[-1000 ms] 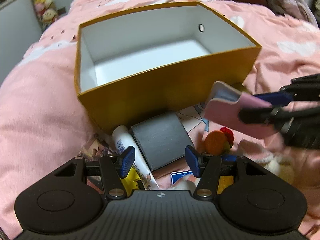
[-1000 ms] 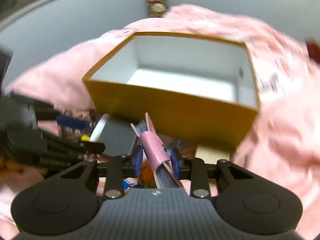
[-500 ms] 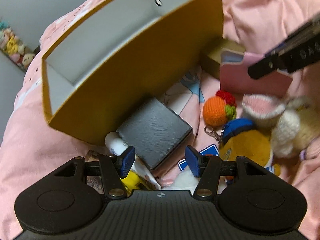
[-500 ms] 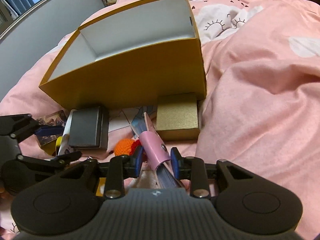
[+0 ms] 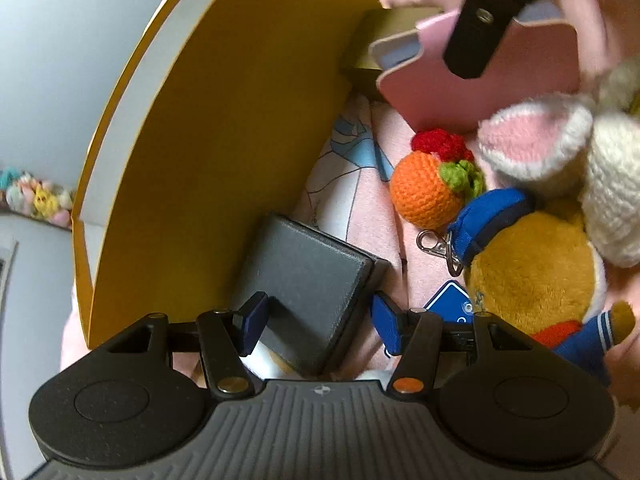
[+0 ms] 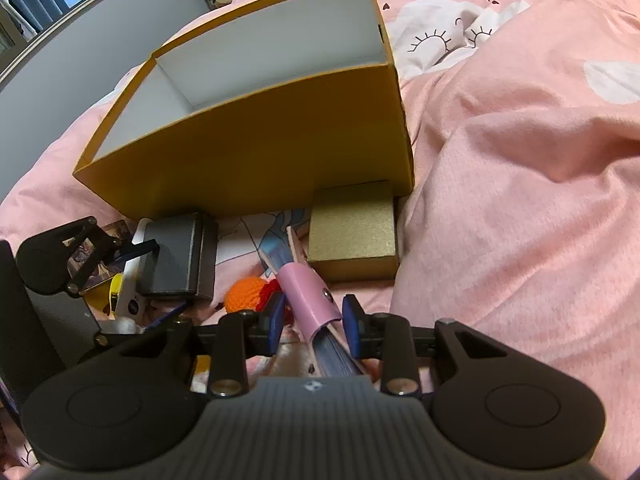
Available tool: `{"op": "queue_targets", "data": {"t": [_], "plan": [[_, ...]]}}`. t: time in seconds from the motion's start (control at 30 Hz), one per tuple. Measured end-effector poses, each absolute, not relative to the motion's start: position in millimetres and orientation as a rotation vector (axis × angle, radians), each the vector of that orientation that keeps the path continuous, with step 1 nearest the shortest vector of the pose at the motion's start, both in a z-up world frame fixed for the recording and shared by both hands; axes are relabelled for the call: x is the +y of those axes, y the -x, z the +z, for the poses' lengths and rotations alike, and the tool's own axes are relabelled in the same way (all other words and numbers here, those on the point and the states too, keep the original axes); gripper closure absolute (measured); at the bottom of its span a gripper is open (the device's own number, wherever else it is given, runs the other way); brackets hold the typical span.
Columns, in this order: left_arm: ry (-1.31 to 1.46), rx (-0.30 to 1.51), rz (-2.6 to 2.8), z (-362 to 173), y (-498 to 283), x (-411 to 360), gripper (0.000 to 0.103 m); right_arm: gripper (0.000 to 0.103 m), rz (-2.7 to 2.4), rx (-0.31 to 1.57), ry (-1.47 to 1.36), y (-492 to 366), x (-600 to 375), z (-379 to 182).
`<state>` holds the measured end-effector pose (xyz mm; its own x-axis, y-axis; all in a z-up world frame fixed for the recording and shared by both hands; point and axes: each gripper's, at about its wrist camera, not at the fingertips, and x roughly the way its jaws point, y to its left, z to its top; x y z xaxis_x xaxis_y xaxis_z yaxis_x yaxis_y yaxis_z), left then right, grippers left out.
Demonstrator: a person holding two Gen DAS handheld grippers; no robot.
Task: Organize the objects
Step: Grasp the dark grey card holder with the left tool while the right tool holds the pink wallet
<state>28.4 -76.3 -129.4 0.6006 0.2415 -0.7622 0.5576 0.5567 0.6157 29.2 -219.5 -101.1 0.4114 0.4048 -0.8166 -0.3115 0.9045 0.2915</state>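
A big yellow box (image 6: 248, 152) with a white inside stands open on the bed. Against its near wall lies a dark grey box (image 5: 308, 276), and my left gripper (image 5: 318, 322) is open with a blue pad on each side of its near end, neither pressing. The right wrist view also shows that gripper (image 6: 154, 280) at the grey box (image 6: 176, 256). My right gripper (image 6: 314, 318) is shut on a pink card case (image 6: 308, 288), tilted, its far end low by a small gold box (image 6: 352, 232). From the left wrist view, the pink case (image 5: 460, 92) hangs under a black finger (image 5: 484, 28).
An orange crochet ball (image 5: 428, 192), a yellow plush toy (image 5: 532, 272), a white knitted bunny (image 5: 560, 140) and a blue card (image 5: 448, 300) crowd the bed in front of the yellow box. A white tube (image 6: 132, 280) lies under the grey box. The pink duvet (image 6: 520, 200) rises at right.
My left gripper has rolled and sunk toward the grey box until its pads flank it. The right gripper has come down with the pink case toward the gold box.
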Motion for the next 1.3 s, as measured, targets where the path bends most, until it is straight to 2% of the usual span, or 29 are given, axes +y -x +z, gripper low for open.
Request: {"op": "queue_targets", "data": {"t": [0.33, 0.43, 0.5, 0.53, 0.57, 0.6, 0.67, 0.73, 0.83, 0.9, 0.93, 0.97, 1.3], "plan": [[-1.003, 0.945, -0.195, -146.2, -31.5, -73.5, 0.035, 0.069, 0.447, 1.048, -0.078, -27.3, -217.0, -96.7], [-0.949, 0.945, -0.203, -139.9, -27.1, -67.0, 0.045, 0.069, 0.444, 1.044, -0.076, -26.2, -216.1, -96.6], [-0.885, 0.946, -0.217, -130.4, -21.5, -60.9, 0.064, 0.069, 0.442, 1.04, -0.076, -24.0, -217.6, -95.0], [-0.847, 0.947, -0.225, -125.1, -19.1, -57.5, 0.07, 0.069, 0.442, 1.038, -0.075, -22.7, -217.3, -95.7], [-0.802, 0.95, -0.237, -118.7, -17.0, -53.5, 0.084, 0.069, 0.44, 1.037, -0.074, -21.7, -217.4, -95.8], [-0.748, 0.95, -0.245, -111.0, -15.4, -48.7, 0.093, 0.07, 0.438, 1.035, -0.071, -20.8, -217.5, -95.7], [-0.666, 0.933, -0.24, -98.0, -13.6, -40.1, 0.099, 0.07, 0.435, 1.032, -0.065, -19.5, -217.2, -94.8], [-0.672, 0.901, -0.208, -91.8, -12.2, -35.8, 0.099, 0.069, 0.433, 1.03, -0.059, -18.9, -216.8, -94.3], [-0.778, 0.902, -0.229, -88.2, -15.1, -51.8, 0.094, 0.069, 0.434, 1.029, -0.052, -18.3, -216.4, -94.8], [-0.851, 0.93, -0.243, -104.0, -18.3, -54.4, 0.062, 0.069, 0.433, 1.027, -0.05, -17.3, -217.4, -94.5], [-0.882, 0.929, -0.247, -112.8, -19.5, -60.5, 0.052, 0.069, 0.434, 1.027, -0.052, -16.6, -218.5, -94.4], [-0.92, 0.923, -0.248, -119.2, -18.1, -63.9, 0.037, 0.069, 0.434, 1.026, -0.053, -16.2, -219.4, -94.5], [-1.132, 0.876, -0.201, -167.9, -33.2, -80.8, 0.035, 0.069, 0.439, 1.047, -0.058, -20.9, -221.4, -99.1]]}}
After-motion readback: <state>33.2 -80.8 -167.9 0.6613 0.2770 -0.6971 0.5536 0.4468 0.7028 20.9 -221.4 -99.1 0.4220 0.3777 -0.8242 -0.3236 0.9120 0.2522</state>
